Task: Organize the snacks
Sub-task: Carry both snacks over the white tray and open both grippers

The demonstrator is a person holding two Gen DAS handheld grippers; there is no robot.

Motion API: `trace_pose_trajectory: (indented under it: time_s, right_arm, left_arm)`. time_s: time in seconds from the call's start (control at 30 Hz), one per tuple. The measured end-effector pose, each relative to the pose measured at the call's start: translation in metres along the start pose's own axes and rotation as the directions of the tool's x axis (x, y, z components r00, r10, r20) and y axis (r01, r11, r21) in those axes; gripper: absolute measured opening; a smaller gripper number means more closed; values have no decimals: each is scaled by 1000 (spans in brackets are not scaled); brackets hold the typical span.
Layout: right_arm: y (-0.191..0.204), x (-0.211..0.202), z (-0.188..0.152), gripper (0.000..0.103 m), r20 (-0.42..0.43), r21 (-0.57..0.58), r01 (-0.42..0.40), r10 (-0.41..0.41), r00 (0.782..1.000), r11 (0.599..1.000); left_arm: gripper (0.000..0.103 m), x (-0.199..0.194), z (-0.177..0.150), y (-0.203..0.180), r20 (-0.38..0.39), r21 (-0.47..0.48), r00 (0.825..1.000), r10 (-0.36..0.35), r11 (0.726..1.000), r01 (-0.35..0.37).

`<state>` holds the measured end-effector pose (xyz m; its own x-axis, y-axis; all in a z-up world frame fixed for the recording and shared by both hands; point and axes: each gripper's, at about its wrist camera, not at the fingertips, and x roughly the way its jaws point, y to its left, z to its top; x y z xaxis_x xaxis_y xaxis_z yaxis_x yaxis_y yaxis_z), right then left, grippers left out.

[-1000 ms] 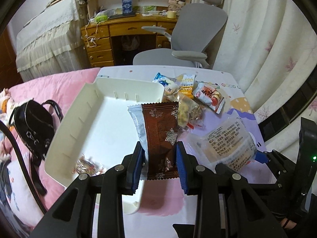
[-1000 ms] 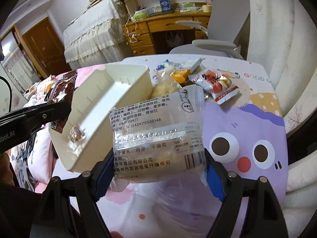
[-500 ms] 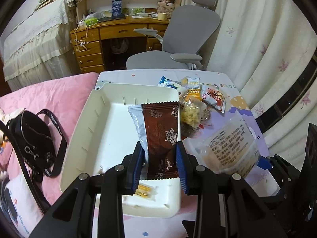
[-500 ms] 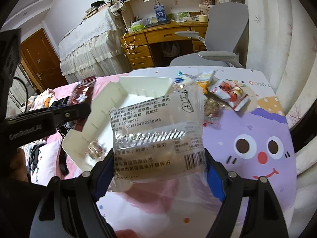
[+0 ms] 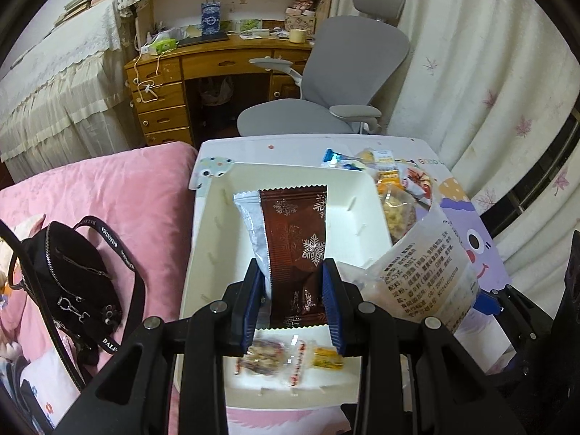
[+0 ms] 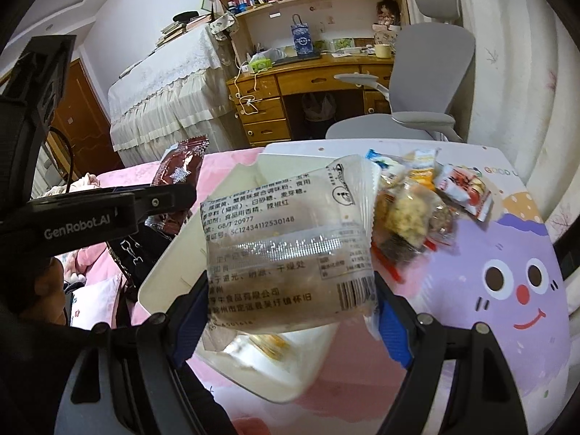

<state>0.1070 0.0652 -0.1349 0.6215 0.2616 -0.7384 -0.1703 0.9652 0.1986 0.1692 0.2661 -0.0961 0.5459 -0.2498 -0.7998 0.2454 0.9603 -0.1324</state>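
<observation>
Right now the left gripper [image 5: 293, 302] has its blue fingers [image 5: 253, 301] clamped on the lower part of a brown packet [image 5: 295, 250] printed with silver snowflakes, its crimped top edge standing upright and a silvery wrapper tucked against its left side. This packet hangs over the middle of a white tray [image 5: 214, 232], whose inner walls carry small ribs. On the tray floor near its near edge lie three small wrapped sweets [image 5: 290, 360]: a mixed brownish one, a red-and-white one and a yellow one, close together. The right gripper [image 6: 290, 311] holds a clear bag [image 6: 286, 250] with black printed text and a barcode, its fingers [image 6: 391, 330] set wide and pressing both sides of the bag; this bag hangs over the tray's right edge. The tray sits on the left part of the counter [image 6: 507, 246], whose top shows a purple cartoon face. Beyond the tray's far right corner a pile of snacks [image 6: 409, 210] lies loose, some clear-wrapped, one blue, one red and white. The right half of the counter, over the cartoon face, is open. Left of the counter a pink bed [image 5: 119, 188] carries a black bag [image 5: 69, 275]. Past the counter's far edge stands a grey chair [image 5: 337, 83].
</observation>
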Motion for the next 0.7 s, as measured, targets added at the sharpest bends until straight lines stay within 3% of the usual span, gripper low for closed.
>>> trace_pose_trajectory:
  time_s: [0.2,0.23,0.33,0.37,0.7]
  right_arm:
    - [17,11,6,82,-8,-20,-24,24,1000,1000]
    - [18,14,6,82,-14,-22,-32,32,999,999]
    - [22,24,4,88,-50,-8,-29,28,998,1000]
    - [21,28,4,92,-74,2,-7,7,997,1000]
    - [17,20,-6,92,-79,36,7,-4,997,999]
  left_arm:
    - [31,0,-3,26,-3,-30,1000,-9,1000,9]
    - [35,1,-4,28,-10,-34,1000,-9,999,9]
    - [61,8,-7,32,-45,-45,999,-9,999,7]
    - [63,8,-8,33,-48,-48,999,-5,999,3]
    - [69,13,-15,22,-81,-33,996,-23,999,21]
